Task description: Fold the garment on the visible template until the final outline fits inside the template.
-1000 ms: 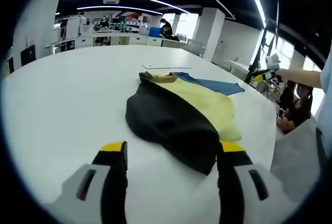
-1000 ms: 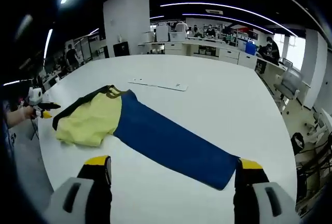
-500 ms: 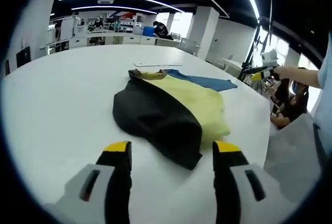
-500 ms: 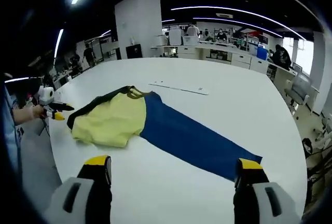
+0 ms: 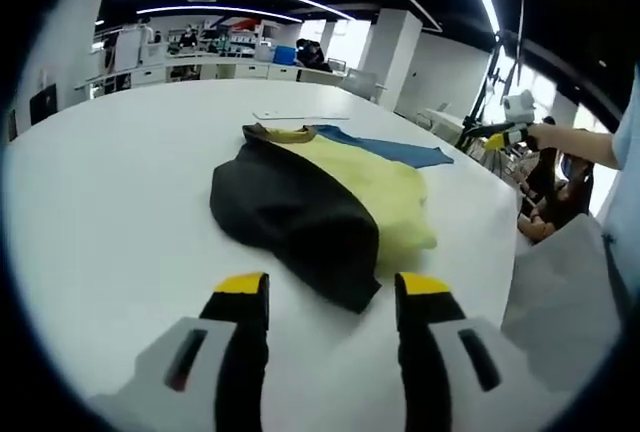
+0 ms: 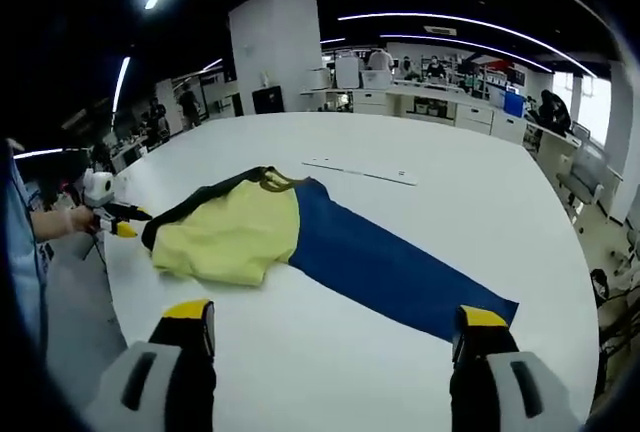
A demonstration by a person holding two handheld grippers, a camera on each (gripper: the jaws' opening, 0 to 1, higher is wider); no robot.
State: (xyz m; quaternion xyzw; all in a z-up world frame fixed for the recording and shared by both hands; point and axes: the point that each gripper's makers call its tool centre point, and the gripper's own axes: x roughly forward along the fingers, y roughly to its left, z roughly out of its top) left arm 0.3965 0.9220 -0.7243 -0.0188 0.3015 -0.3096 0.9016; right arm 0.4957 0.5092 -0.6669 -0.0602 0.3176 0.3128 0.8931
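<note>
Garment [image 6: 300, 247] lies flat: black, yellow, blue; both grippers' fingers spread, empty.

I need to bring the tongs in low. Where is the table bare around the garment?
Bare: the table beyond the garment, past the flat white strip, and the stretch in front of the right tongs. Crowded: the yellow end, where the left tongs sit at the edge.
</note>
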